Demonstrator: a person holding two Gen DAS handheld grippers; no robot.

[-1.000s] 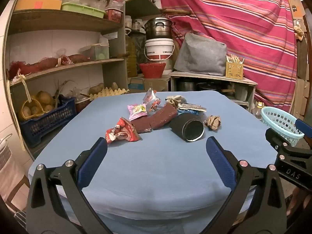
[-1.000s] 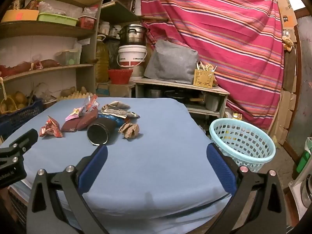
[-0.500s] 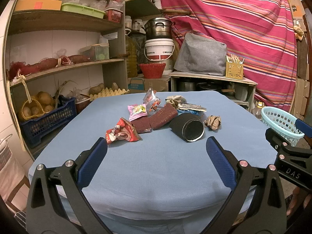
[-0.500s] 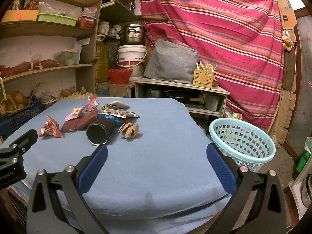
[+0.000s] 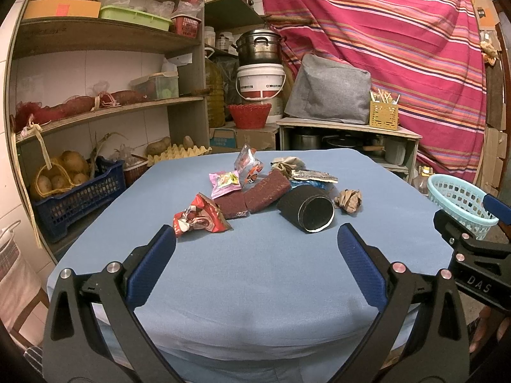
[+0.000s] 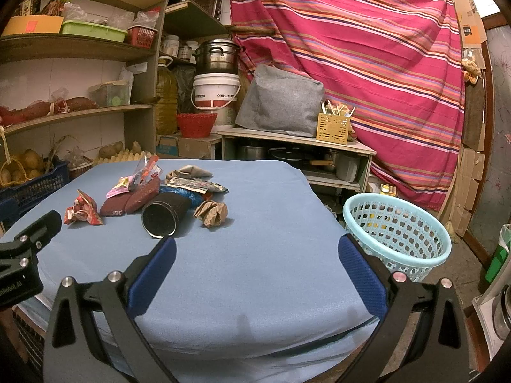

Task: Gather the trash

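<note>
Nothing gathered yet, to judge from how things lie: all the trash in one loose cluster on the blue table (image 5: 255, 274), the pale blue basket (image 6: 396, 233) standing off the table's right edge and apparently on the floor, contents impossible to tell through the mesh.

Taking the black tube (image 5: 306, 209) as the landmark, lying on its side with its open end toward the cameras, and reading left to right: furthest left of the tube, a crumpled red wrapper (image 5: 199, 218); next, two dark red pads (image 5: 252, 196), touching each other and reaching almost to the tube; behind them, left of the tube and further back, a pink packet (image 5: 225, 182) and a clear torn packet (image 5: 247, 162); directly behind the tube, a flat silver wrapper (image 5: 314, 176) over something blue, with a beige scrap beyond; just right of the tube, a brown paper ball (image 5: 349, 200).

Left gripper (image 5: 255, 249) on the near side of the tube, fingers wide apart, empty, low over the cloth. Right gripper (image 6: 255, 255) likewise spread and empty, near side and right of the tube.

Step in hand: approach, first pick. Next move probably a reach forward to the nearest piece, the red wrapper on the left or the tube or paper ball on the right, then a close and a carry rightward to the basket. Thin foil likely to call for a low, flat pinch against the soft cloth.
</note>
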